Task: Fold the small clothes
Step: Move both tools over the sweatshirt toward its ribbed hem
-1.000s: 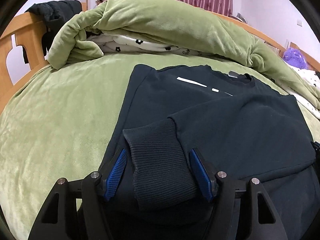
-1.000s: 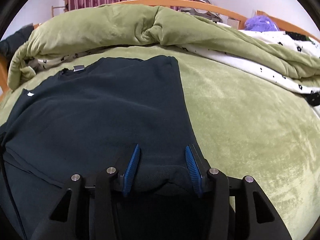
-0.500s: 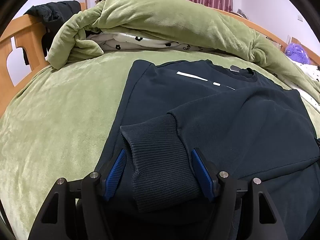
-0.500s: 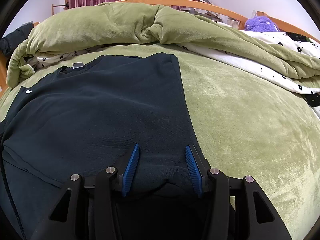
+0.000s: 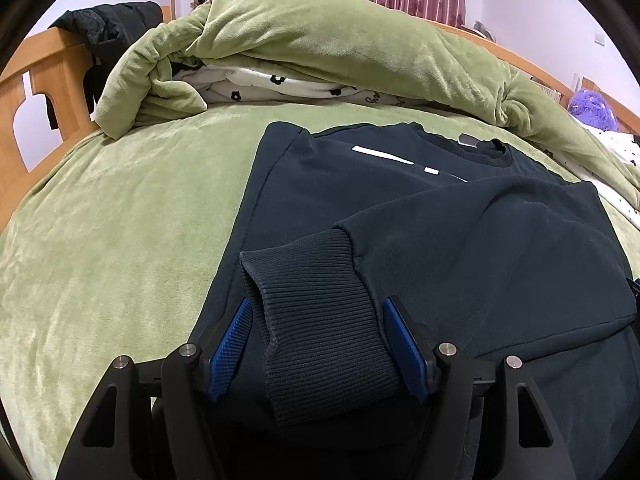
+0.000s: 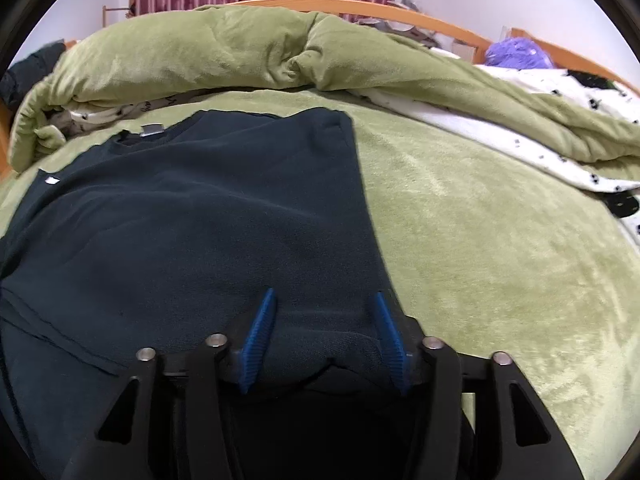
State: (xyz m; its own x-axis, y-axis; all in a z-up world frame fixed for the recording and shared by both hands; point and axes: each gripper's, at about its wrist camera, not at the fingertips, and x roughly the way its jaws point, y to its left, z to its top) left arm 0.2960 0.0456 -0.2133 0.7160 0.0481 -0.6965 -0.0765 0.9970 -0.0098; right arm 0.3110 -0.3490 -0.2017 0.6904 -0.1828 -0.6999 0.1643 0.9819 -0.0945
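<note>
A dark navy sweatshirt lies flat on the green bed, collar at the far end, one sleeve folded across its front. My left gripper is open, its blue fingers on either side of the ribbed cuff of that sleeve, near the sweatshirt's left edge. In the right wrist view the sweatshirt fills the left half. My right gripper is open over the sweatshirt's near right edge, with a fold of dark fabric bulging between its blue fingers.
A rolled green duvet with a white flower-print lining lies behind the sweatshirt. A wooden bed frame with a black garment hung on it is at the left. A purple plush thing sits far right. The green bedsheet stretches right.
Both grippers have eased back slightly toward me and the views have tilted a little. The jaws stay as wide apart as before and the sweatshirt has not shifted.
</note>
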